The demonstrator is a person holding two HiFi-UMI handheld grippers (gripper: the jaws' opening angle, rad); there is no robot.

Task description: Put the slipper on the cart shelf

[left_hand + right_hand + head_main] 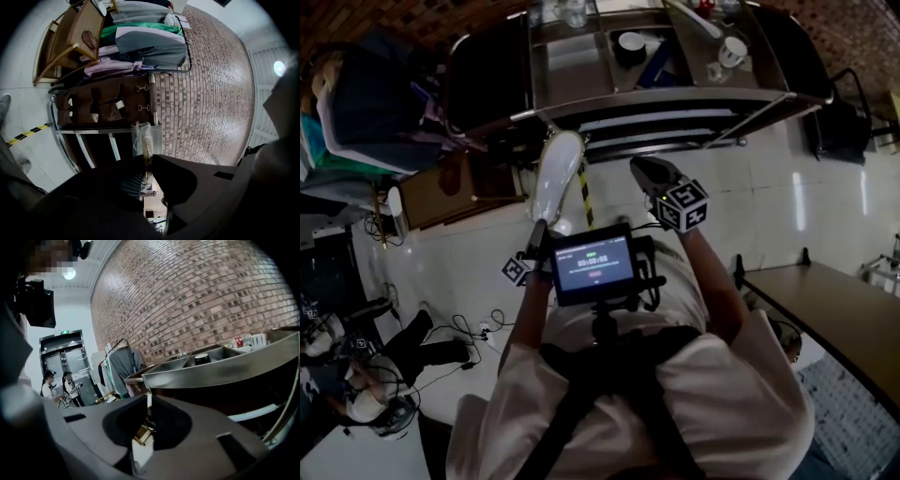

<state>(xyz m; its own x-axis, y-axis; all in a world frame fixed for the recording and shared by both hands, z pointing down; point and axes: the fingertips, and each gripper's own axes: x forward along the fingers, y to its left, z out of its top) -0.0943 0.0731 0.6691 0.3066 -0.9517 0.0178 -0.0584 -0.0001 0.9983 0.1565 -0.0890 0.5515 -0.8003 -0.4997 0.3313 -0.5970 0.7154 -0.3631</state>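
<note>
**Firmly clamped: pale slipper held short of the steel cart**

The left gripper [539,232] grasps one end of the slipper [555,178], a smooth, pale, elongated sole in crinkled clear plastic. It is held in the air before the cart [675,97], whose tiered shelves are brushed metal. Beside it, the matte grey right gripper [643,169] is clenched on nothing.
</note>
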